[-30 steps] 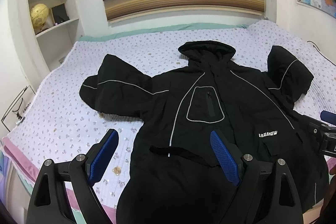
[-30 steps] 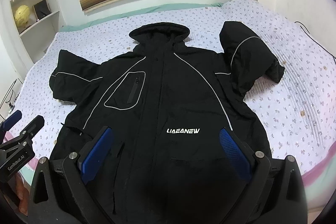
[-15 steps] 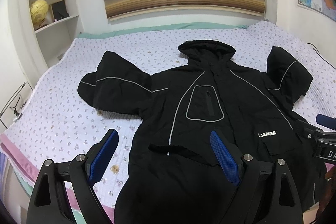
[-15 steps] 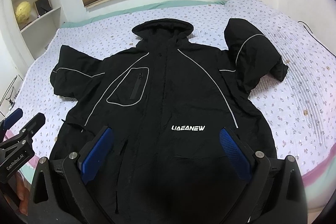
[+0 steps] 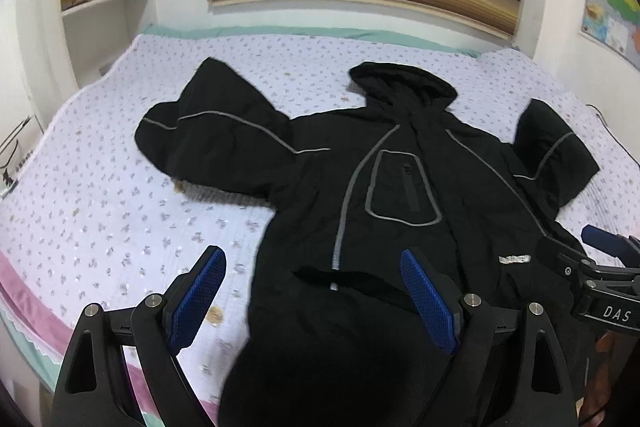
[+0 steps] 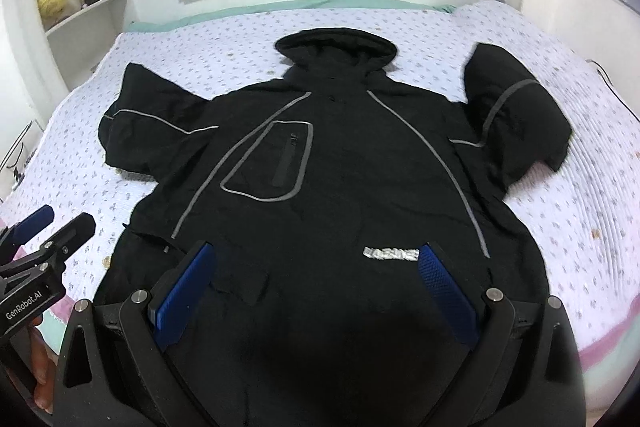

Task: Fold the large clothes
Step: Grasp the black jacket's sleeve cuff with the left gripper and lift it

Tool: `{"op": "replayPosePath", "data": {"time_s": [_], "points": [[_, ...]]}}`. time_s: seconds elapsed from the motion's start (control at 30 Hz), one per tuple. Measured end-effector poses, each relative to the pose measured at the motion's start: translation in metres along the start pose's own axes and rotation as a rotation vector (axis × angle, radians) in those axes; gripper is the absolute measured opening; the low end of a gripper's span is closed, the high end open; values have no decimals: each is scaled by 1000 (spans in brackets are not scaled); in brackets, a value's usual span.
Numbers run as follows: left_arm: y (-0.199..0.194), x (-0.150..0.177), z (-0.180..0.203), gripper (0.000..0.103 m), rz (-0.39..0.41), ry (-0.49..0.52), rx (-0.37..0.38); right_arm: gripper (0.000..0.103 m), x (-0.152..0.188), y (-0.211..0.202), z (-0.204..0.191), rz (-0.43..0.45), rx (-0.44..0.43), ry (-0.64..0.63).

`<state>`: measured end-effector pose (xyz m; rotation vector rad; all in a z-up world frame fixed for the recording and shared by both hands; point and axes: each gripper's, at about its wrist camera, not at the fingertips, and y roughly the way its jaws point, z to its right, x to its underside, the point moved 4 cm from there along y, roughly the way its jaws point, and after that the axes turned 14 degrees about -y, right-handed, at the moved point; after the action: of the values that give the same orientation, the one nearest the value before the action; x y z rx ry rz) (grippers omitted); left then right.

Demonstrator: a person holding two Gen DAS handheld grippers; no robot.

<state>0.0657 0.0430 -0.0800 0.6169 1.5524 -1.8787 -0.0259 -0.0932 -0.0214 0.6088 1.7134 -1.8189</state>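
Black hooded jacket (image 6: 340, 163) laid front-up and spread across the bed (image 6: 580, 227), hood (image 6: 336, 45) toward the window, hem at the near edge and partly hidden below both cameras. Left sleeve (image 5: 216, 143) lying out to the side, doubled back on itself; right sleeve (image 6: 516, 107) bent up beside the shoulder. Left gripper (image 5: 312, 299) released, fingers wide apart, poised over the near left side of the body panel, one pad (image 5: 196, 295) above bare bedding and the other above cloth; nothing held. Right gripper (image 6: 316, 291) likewise released and empty, poised over the lower front near the printed logo (image 6: 390, 253). Judged handling: padded shell, soft and limp but bulky — likely heavier than a shirt, slow to crease, inclined to spring open after a fold. Outer fabric appears smooth, so a thin pinch is liable to slip; a deep bite across a seam or a doubled edge is preferable. Suggested hold points: sleeve cuff or the sleeve's outer fold for turning a sleeve inward; shoulder seam and hem corner on one side for folding the body lengthwise. Avoid the chest pocket (image 6: 276, 163) and the flap at the lower left front — loose layers there may lift alone.
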Motion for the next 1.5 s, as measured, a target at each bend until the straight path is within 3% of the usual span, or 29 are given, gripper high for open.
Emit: {"op": "replayPosePath", "data": {"time_s": [0.37,0.63,0.83,1.1,1.2,1.27,1.3,1.33,1.4,1.43,1.5], "points": [[37,-66,-92,90,69,-85,-39,101,-76,70,-52,184,-65,-9],[73,-127,-152,90,139,-124,-13,97,-97,133,-79,292,61,-77],[144,-175,-220,90,93,-312,41,97,-68,172,-87,248,67,-96],[248,-192,-293,89,11,-590,39,97,-55,192,-95,212,76,-127],[281,-191,-308,89,-17,-704,148,98,-53,200,-96,196,66,-135],[300,-191,-306,89,-40,-732,256,98,-52,205,-97,180,70,-142],[307,-190,-303,89,-56,-734,265,98,-52,207,-97,174,72,-144],[317,-190,-302,87,-64,-731,255,98,-52,208,-97,174,75,-147],[324,-192,-299,59,-49,-718,226,98,-51,208,-99,183,83,-151],[326,-192,-297,22,-49,-717,232,99,-51,208,-100,184,90,-157],[316,-192,-297,16,-12,-733,259,100,-50,209,-103,182,98,-170]]}}
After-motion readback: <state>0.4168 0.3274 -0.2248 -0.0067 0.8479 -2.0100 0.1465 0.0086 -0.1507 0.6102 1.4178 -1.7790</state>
